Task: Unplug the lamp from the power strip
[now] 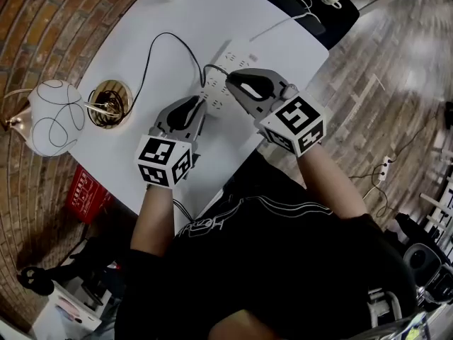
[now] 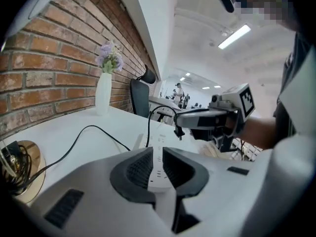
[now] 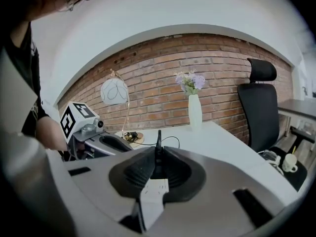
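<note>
Both slope downward: right gripper point(image 1: 233, 81) pinches the plug point(image 3: 158, 149), left gripper's point(image 1: 194, 108) fingers point(image 2: 138, 169) apart.

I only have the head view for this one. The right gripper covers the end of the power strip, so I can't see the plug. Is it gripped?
Observer: Yes. In the right gripper view, the right gripper has its jaws shut on the black plug, which sticks up between them.
Operator: Is it out of the socket?
Observer: The left gripper view shows it hanging under that gripper, above the power strip and apparently free of it.
Operator: And the left one?
Observer: The left gripper has its jaws slightly apart with nothing pinched. The strip shows through the gap.
</note>
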### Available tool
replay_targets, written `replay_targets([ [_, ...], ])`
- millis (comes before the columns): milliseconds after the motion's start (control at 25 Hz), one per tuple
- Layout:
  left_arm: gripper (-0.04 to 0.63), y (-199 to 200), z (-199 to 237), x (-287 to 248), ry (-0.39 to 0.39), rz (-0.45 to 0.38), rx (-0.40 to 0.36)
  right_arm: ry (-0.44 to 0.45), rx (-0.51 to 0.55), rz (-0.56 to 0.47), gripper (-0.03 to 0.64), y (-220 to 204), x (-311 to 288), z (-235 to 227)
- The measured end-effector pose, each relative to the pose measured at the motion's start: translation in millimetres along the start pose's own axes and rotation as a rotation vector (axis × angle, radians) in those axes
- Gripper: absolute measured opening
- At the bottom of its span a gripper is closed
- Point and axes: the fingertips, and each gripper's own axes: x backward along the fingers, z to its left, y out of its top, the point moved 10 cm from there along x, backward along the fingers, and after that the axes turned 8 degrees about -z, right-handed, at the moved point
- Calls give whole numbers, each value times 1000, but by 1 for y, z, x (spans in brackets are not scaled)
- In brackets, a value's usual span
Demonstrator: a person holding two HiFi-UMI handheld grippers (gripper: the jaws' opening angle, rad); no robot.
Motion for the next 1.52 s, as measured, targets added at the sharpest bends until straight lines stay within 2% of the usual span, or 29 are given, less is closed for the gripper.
replay_targets([
  [120, 37, 8, -13, 25, -9, -34, 27, 15, -81, -39, 34, 5, 14, 12],
  [280, 20, 21, -31, 59, -3, -90, 25, 24, -124, -89, 34, 16, 35, 33],
  [520, 11, 40, -60, 106, -77, -180, 106, 37, -117, -152, 34, 34, 69, 70],
  [680, 6, 51, -72, 133, -87, -248, 73, 30, -94, -200, 35, 47, 87, 89],
  [800, 5, 52, -80, 155, -91, -256, 51, 16, -87, -216, 34, 50, 100, 108],
  [1120, 5, 56, -90, 178, -149, -307, 78, -16, -92, -243, 35, 54, 120, 134],
  [1520, 5, 57, -97, 186, -156, -309, 27, -45, -53, -259, 34, 60, 125, 147],
])
